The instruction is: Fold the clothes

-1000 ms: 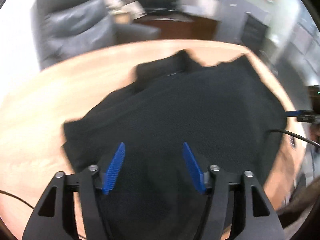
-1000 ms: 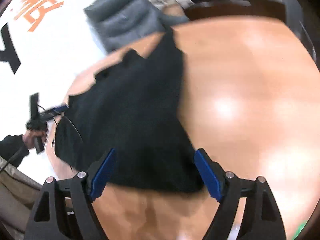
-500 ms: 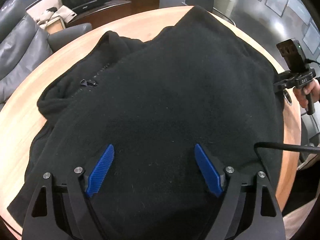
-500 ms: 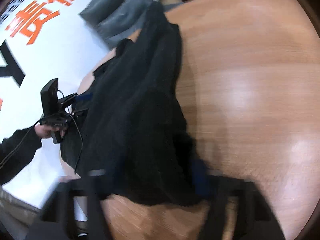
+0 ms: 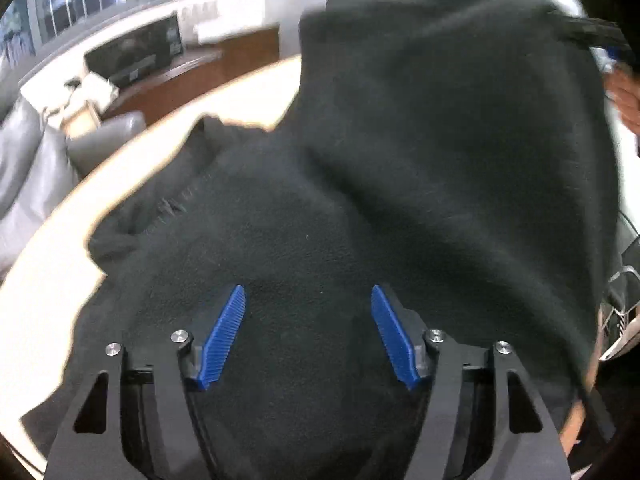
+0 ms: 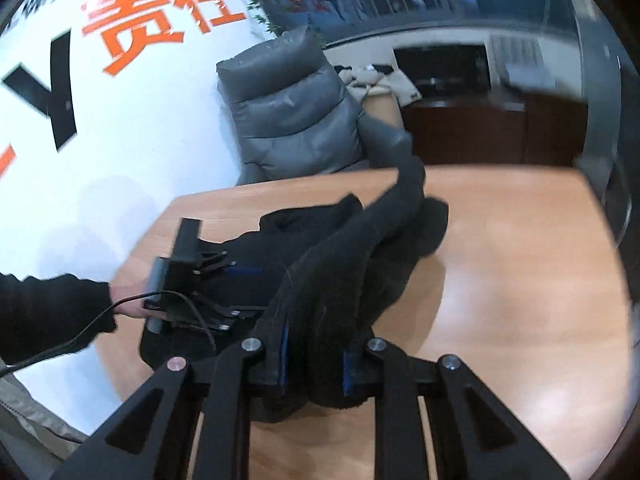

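Observation:
A black fleece jacket (image 5: 400, 184) lies on a round wooden table (image 6: 500, 264). In the left wrist view my left gripper (image 5: 306, 332) is open, its blue pads just above the fleece with nothing between them. In the right wrist view my right gripper (image 6: 314, 364) is shut on a bunched edge of the jacket (image 6: 336, 276) and holds it lifted off the table. The raised cloth stands up on the right of the left wrist view. The left gripper (image 6: 208, 284) also shows in the right wrist view, over the jacket's left part.
A grey leather armchair (image 6: 292, 108) stands behind the table. A dark wooden cabinet (image 6: 480, 128) with a black appliance is at the back right. A white wall with orange characters (image 6: 160, 12) is on the left. Bare tabletop lies right of the jacket.
My right gripper has shut on the jacket's edge and lifted it up and over towards the left. My left gripper has stayed open over the fleece.

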Demonstrator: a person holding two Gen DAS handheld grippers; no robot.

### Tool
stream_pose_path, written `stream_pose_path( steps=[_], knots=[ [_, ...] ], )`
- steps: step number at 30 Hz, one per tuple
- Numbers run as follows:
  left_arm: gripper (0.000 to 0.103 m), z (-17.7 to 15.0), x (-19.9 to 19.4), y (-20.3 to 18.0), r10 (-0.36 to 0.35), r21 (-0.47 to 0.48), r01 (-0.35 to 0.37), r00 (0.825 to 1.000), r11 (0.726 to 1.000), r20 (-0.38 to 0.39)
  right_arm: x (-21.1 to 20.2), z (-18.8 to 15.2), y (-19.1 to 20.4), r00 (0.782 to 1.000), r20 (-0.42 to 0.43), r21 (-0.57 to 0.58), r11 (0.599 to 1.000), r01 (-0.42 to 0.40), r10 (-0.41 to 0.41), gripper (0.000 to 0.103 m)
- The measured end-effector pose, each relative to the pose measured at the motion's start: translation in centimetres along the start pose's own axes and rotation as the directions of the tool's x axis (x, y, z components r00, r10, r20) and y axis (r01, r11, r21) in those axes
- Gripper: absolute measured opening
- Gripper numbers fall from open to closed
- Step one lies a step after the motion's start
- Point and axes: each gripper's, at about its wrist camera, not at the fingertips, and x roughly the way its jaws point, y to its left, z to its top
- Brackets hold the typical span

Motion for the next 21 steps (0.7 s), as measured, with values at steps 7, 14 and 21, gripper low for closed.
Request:
stream_pose_path(
  steps=[7,14,21],
  knots=[
    [0.076,-4.5,-0.1,1.1,0.011,0.054,-0.005,0.994,0.999,-0.113,1.9,1.5,4.9,0.997,0.002,-0.087,0.994,-0.071,0.071,0.019],
    [0.081,-2.9,1.8,1.1,0.017,-0.074,-0.019,0.999,0.997,-0.032,3.9,0.9,12.8,0.969,-0.001,-0.133,0.96,-0.246,0.248,0.017],
    [0.074,-2.9,0.4,1.8,0.027,-0.154,-0.021,0.999,0.988,0.035,5.3,-1.2,13.8,0.945,-0.055,-0.077,0.943,-0.325,0.322,0.016]
  ],
)
